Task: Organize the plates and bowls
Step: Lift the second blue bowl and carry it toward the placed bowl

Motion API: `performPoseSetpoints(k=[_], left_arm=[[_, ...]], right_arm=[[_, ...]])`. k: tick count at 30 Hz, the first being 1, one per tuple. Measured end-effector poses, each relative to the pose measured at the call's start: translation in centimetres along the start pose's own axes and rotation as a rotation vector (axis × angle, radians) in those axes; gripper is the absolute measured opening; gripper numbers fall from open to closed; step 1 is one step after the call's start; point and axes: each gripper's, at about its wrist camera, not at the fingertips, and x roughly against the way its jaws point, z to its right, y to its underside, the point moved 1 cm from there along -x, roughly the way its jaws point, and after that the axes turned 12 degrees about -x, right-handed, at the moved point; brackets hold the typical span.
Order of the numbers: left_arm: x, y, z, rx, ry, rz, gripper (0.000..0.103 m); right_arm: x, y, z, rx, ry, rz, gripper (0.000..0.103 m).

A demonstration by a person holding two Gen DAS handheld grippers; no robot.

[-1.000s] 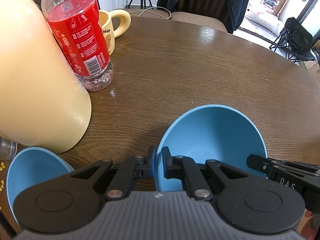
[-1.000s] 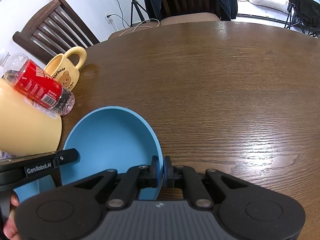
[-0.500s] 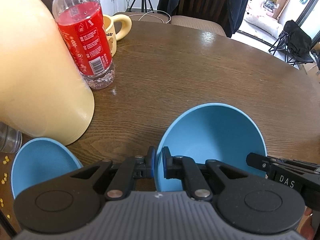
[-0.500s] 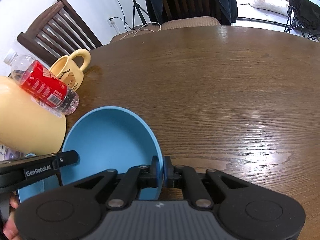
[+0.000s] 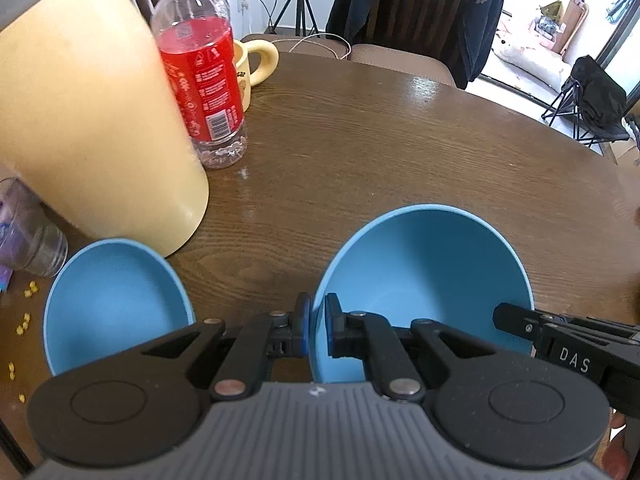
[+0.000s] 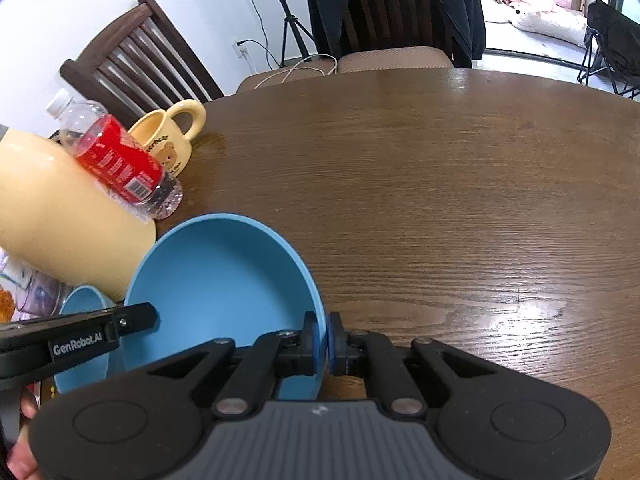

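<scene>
"DAS" is showing on the right gripper (image 6: 323,338), "GenRobot.AI" on the left gripper (image 5: 317,330). Both are pinching opposite rims of one plain blue bowl (image 5: 432,280) above the wooden table (image 6: 440,200), whose far half is lying bare. A second blue bowl (image 5: 112,300) is sitting beside the cream jug (image 5: 88,132).

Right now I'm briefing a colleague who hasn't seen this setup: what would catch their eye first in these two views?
First, the blue bowl near the front of the wooden table, pinched at opposite rim edges by the left tool and the right tool. A second blue bowl sits to its left. Behind that stand a big cream container and a red-labelled bottle.
</scene>
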Motion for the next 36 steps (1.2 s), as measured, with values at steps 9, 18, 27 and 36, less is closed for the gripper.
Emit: performPoseSetpoints(k=[9,18,27,36], left_arm=[[2.8,2.0,0.2,0.032,-0.019,0.015,0.008],[5.5,4.4,0.2,0.076,-0.045,0.029,0.008],[7.7,7.1,-0.1,0.122,-0.082,0.031,0.008],[9.8,9.3,-0.1,0.165,-0.108,0.033,0.008]], right_arm=[[2.4,1.6,-0.3,0.041,-0.021,0.000,0.005],[4.6,3.1,-0.8,0.083,-0.044,-0.007,0.005],[6.0,4.7,-1.6,0.134,-0.077,-0.016,0.005],[6.8,6.3,-2.3,0.174,-0.099,-0.033,0.005]])
